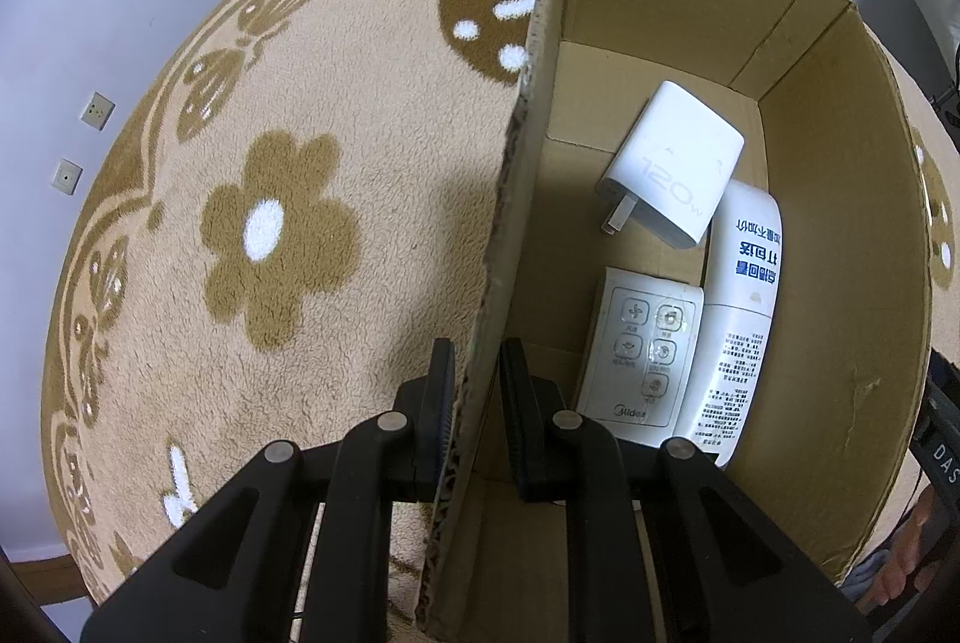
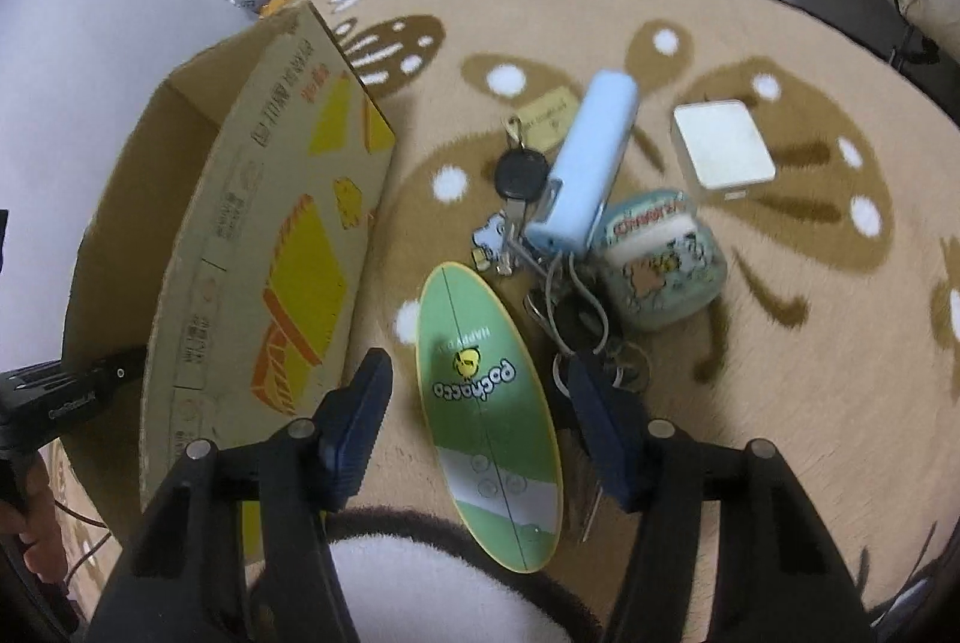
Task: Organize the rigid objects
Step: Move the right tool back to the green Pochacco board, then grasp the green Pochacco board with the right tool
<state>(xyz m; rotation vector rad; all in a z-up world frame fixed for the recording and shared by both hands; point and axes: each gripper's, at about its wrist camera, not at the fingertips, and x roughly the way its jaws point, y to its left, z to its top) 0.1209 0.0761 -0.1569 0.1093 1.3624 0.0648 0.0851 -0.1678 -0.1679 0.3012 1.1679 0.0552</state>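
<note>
While my left gripper (image 1: 477,391) is pinching the cardboard box (image 1: 840,283) wall between its fingers, my right gripper (image 2: 480,427) is straddling the green oval board (image 2: 489,403), fingers spread, not touching. It looks light, stiff, slick; I'd grip across its narrow sides. Beyond my left fingers, the box is holding a charger (image 1: 672,163), remote (image 1: 642,349) and white bottle (image 1: 741,319).

Beige rug (image 1: 336,60) is showing brown flowers and butterflies with white spots. Brown cardboard box (image 2: 240,199) is bearing yellow and orange print, while a green oval board (image 2: 489,403) is displaying yellow edging and white lettering.
</note>
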